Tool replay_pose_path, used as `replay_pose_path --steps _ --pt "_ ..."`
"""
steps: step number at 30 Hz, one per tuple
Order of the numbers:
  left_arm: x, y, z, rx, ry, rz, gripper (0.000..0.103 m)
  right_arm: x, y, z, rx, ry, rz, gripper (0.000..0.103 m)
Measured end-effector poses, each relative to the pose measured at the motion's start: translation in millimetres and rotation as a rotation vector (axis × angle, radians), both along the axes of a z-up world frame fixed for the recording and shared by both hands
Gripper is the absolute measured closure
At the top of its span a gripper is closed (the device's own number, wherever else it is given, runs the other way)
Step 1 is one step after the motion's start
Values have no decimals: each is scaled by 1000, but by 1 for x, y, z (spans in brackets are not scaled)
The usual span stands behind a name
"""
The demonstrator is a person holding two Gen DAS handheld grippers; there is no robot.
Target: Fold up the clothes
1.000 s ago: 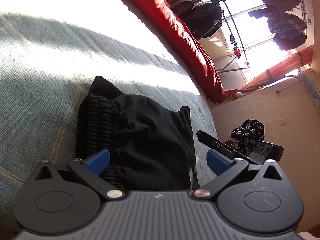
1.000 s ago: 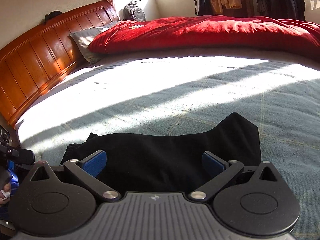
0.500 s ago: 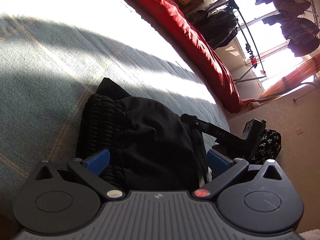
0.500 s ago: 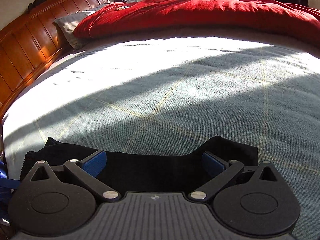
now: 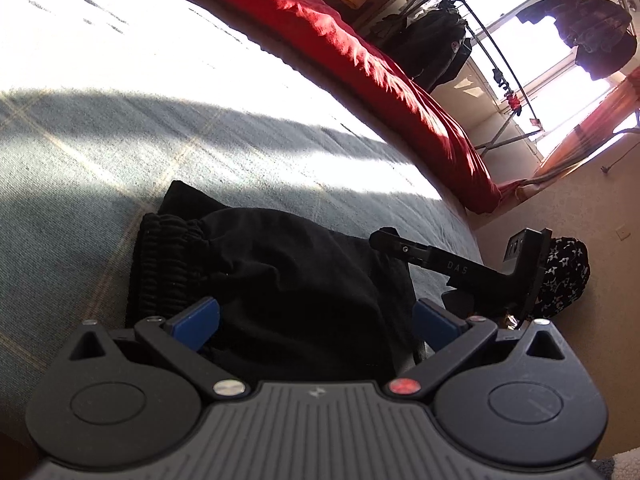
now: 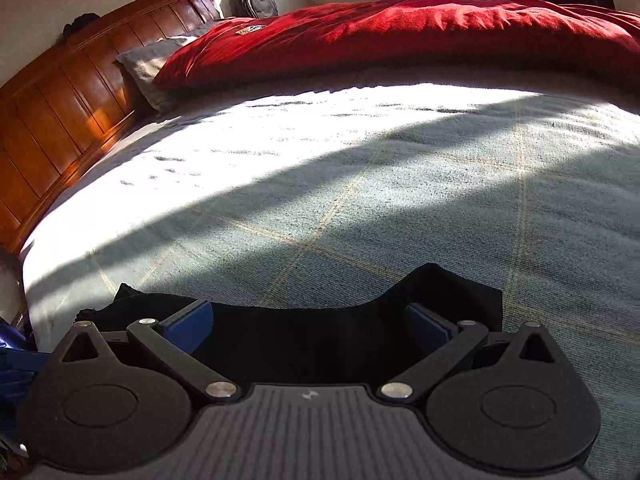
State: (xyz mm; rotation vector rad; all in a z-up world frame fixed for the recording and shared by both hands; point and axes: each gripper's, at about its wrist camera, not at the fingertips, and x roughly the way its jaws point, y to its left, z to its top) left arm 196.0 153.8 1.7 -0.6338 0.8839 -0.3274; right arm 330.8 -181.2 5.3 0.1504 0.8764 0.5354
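Red duvet [image 6: 400, 36] along far bed edge, grey pillow [image 6: 152, 68] beside wooden headboard [image 6: 68, 104].

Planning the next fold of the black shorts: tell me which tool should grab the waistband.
Left, probably. The elastic waistband lies just ahead of the open left tool. The open right tool faces only the plain hem edge of the shorts.
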Motion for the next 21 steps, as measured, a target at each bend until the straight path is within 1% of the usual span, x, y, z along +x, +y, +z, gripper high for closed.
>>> replay_pose_path --steps 2,9,13,16,21 --pt "2 -5 0 14 1 -11 1 -6 0 6 1 -6 6 0" --pt "5 -10 -8 15 29 -26 1 -24 2 23 -34 -42 30 0" --pt "2 -9 -10 26 40 -28 1 -36 2 32 -20 -52 44 0" --pt "-6 -7 -10 30 50 -20 1 -59 1 30 22 -7 105 0" --pt "-25 3 -15 9 65 -1 1 -101 -3 22 97 85 219 0"
